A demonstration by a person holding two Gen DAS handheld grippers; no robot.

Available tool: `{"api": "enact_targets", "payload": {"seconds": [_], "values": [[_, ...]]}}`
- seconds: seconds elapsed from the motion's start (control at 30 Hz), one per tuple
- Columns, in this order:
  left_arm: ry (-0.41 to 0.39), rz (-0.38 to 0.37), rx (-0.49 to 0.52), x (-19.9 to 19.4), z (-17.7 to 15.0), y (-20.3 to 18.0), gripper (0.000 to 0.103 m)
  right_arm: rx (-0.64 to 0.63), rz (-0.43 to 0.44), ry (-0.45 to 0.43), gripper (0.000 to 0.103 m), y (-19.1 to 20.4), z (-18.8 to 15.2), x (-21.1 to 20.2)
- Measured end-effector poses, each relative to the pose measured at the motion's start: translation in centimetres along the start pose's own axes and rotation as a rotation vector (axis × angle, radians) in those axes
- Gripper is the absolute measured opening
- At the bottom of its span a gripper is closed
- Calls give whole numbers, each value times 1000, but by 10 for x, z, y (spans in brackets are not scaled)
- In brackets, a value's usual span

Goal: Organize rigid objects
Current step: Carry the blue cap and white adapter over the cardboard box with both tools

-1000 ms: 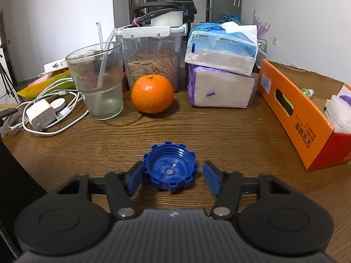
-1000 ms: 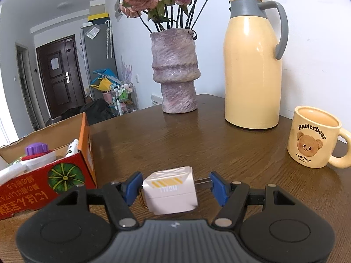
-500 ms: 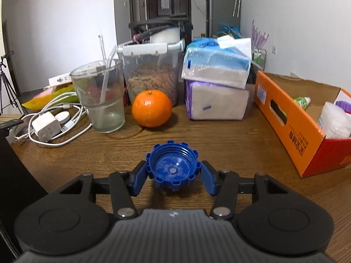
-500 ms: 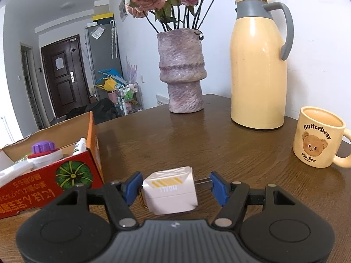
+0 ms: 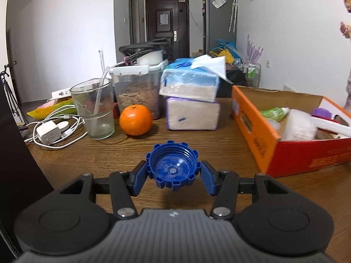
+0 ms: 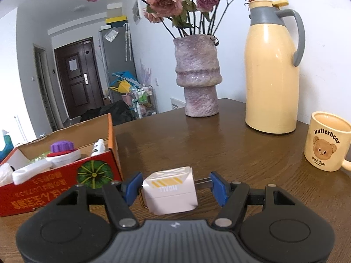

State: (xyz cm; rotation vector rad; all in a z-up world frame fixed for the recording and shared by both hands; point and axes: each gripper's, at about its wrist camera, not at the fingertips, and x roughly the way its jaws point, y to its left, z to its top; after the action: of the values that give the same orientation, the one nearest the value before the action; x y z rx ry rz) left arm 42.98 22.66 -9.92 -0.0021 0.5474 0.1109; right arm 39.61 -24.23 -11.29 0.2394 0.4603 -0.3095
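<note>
**Hand-held gripper pair: cap and plug both pinched**

Left hand-held gripper (image 5: 173, 174) has its blue pads closed partway on a blue cap (image 5: 172, 167), one pad pressing each side. This cap is round, with a ring of blunt lugs round its rim and screw threads inside; its open side faces the camera, showing a small disc at the middle of its floor. It hangs clear above the tabletop (image 5: 197, 140), casting a dim shadow below. From the cap, an orange (image 5: 136, 120) lies at 11 o'clock, a glass (image 5: 95, 111) with a straw farther at 10 o'clock, and an orange-and-red box (image 5: 261, 135) at 2 o'clock, already holding a few items.

Right hand-held gripper (image 6: 174, 188) is set somewhat wider and holds a white plug (image 6: 170, 191), a small cube with yellow stripes and upside-down grey lettering. Its left pad touches the cube's side; its right pad meets the metal prongs sticking out. From the plug, the box (image 6: 94, 173) sits at 9 o'clock, a vase (image 6: 198, 76) at 12 o'clock, a flask (image 6: 272, 65) at 1 o'clock, and a bear mug (image 6: 326, 144) at 2 o'clock.

Against a second ago, the cap was resting on the tabletop between open pads; now it is gripped and lifted, and the left view has swung so more of the box interior shows. The right grip looks unchanged, with its view shifted only slightly.
</note>
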Motion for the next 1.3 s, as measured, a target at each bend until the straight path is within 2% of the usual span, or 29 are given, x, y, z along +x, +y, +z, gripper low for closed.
{"api": "enact_targets", "payload": {"seconds": [0.67,0.9,1.3], "values": [[-63,-74,9,-61,-17,-85,54,-54,154,-44,66,24,-5,-32],[-69,-111,18,-71,-19,-120,54,-68,210,-57,66,31,-6,-41],[-97,-124,-4,-78,-11,-163,54,-92,284,-91,66,43,-6,-52]]}}
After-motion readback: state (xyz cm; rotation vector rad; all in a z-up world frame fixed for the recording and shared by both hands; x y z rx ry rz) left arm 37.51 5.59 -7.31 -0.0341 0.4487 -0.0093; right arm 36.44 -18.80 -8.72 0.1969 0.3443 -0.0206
